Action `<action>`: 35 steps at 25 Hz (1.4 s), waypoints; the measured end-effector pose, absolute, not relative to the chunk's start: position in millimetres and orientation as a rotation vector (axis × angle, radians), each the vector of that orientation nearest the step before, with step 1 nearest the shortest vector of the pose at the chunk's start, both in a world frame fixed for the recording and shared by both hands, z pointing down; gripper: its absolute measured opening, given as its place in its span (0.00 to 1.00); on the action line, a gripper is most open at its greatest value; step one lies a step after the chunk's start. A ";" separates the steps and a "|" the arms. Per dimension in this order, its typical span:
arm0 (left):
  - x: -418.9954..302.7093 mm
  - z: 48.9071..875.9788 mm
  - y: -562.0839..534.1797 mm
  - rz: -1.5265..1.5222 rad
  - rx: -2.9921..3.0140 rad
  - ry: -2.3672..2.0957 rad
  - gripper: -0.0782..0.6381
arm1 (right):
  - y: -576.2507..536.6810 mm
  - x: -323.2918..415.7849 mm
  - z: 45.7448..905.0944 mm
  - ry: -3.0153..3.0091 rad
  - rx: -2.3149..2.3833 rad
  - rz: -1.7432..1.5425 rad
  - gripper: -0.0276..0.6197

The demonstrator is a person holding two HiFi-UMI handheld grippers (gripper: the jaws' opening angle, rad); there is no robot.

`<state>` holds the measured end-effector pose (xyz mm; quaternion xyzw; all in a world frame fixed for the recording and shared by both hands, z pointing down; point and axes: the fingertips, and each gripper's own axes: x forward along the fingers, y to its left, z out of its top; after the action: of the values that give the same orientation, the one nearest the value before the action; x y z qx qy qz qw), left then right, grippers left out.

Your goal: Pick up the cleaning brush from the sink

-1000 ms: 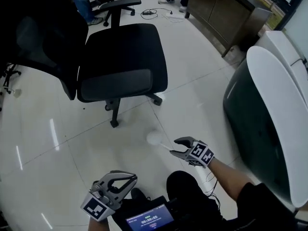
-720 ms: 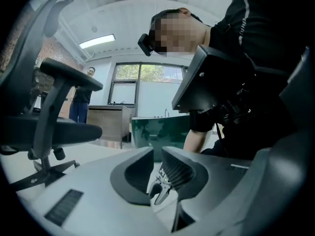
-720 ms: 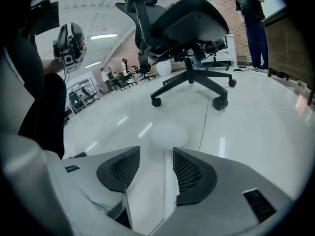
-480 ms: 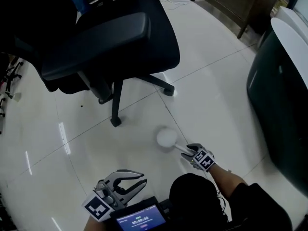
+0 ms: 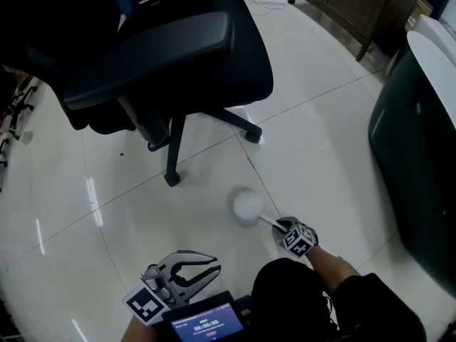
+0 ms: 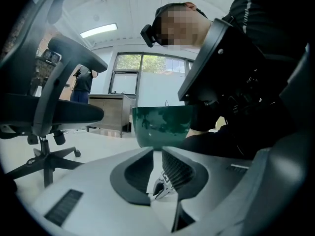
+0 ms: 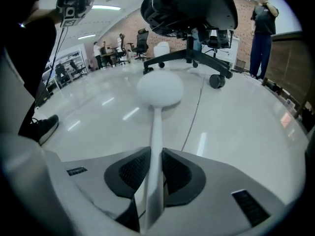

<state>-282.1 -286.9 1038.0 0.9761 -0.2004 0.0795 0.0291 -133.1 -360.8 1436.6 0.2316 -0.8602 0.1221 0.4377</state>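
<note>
Hanging low at the left of the head view, the left hand-held gripper points across the white floor. In its own view its jaws stand only narrowly apart with nothing between them. Above it a black office chair stands on its wheeled base, and just to the gripper's right a small lit screen shows at the bottom edge. Further right, out on the open floor and well apart from the basin, is the cleaning brush. Its round white head is down at floor level, though I cannot tell whether it touches, and its thin white handle runs back to the right hand-held gripper. That gripper's jaws have just been closing. In its own view the ribbed pads press on the handle from both sides, with the brush head straight ahead and the chair beyond it. At the far right stands a dark green basin with a white rim, which also shows past the left gripper's jaws.
</note>
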 end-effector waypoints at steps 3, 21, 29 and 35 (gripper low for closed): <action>-278.4 1035.5 -288.4 0.233 3.009 -0.631 0.20 | -361.5 -132.7 1437.5 -2.134 0.582 0.291 0.15; -300.5 1035.7 -303.8 0.181 2.998 -0.731 0.20 | -384.2 -153.2 1383.9 -2.236 0.603 0.440 0.13; -342.6 878.5 -325.5 0.080 2.874 -0.972 0.19 | -392.2 -174.4 1098.8 -2.375 0.599 0.366 0.13; -343.7 600.2 -288.4 0.132 2.823 -1.003 0.18 | -348.2 -173.6 776.3 -2.404 0.538 0.350 0.13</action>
<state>-343.7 -288.4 600.2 0.9389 -0.3337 0.0440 0.0715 -173.6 -348.2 776.3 0.2047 -0.9151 0.1332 0.3208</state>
